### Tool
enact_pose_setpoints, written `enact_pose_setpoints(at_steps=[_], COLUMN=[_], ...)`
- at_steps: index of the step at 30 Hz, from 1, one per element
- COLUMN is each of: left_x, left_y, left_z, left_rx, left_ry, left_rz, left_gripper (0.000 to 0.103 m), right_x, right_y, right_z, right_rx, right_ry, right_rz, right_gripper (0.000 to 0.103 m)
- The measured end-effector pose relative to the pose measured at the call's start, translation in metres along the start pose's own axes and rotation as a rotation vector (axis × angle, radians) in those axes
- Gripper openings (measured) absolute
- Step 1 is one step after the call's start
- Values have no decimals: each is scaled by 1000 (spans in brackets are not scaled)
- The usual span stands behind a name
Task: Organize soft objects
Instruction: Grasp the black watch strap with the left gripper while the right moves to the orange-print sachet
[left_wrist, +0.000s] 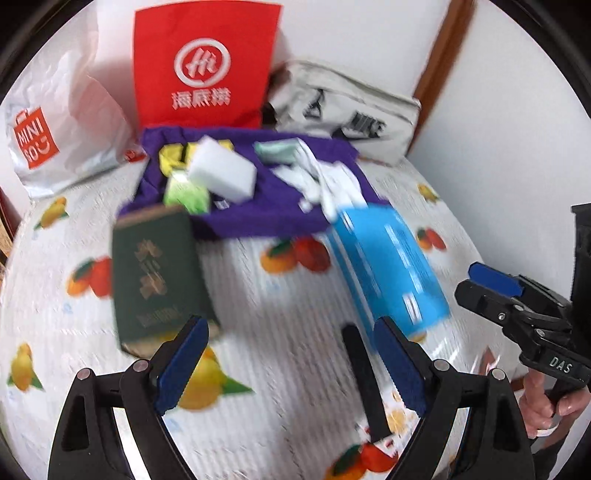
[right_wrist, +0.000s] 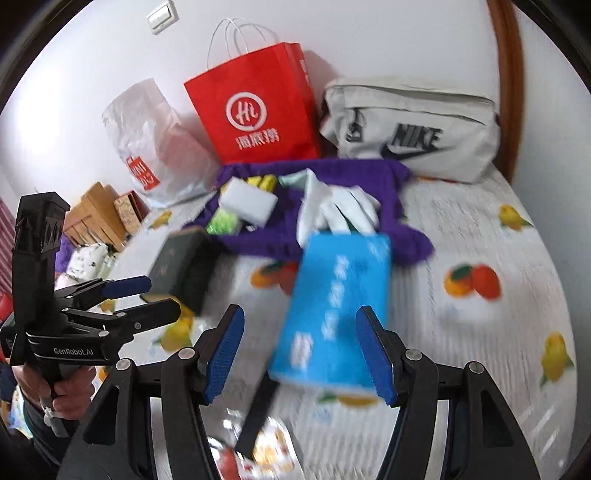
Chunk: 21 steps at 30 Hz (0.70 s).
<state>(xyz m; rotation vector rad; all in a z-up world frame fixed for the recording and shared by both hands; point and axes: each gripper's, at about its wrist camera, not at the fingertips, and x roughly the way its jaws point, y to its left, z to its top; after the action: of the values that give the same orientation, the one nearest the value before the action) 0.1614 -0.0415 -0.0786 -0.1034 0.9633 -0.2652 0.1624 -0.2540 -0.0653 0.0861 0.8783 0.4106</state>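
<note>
Blue box (right_wrist: 334, 314) between open jaws — wall switch (right_wrist: 162, 15) right-view only.

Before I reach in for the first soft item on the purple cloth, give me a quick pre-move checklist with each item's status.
1. Left gripper open, nothing between the pads: ok.
2. Right gripper open, holding nothing: ok.
3. White sponge block on the purple cloth, top uncovered: ok.
4. White gloves free of other items: not ok, the blue box lies at their fingertips.
5. Green book off the cloth: ok.
6. Red paper bag upright, mouth open: cannot tell.
</note>
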Motion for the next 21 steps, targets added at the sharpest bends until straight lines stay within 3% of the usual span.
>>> enact_pose_setpoints(at_steps=[10,21], left_x=[41,72], left_y=[-46,-61], left_z=[-61,-61], left_rx=[60,135], left_ry=[98,65], left_rz=[23,155], left_gripper=[90,91], right_x=[-28,-12], right_y=[-15,-27], right_z=[-84,-122], right_rx=[-3,47], right_ry=[38,77], right_rz=[-95,-50], right_gripper=[62,62])
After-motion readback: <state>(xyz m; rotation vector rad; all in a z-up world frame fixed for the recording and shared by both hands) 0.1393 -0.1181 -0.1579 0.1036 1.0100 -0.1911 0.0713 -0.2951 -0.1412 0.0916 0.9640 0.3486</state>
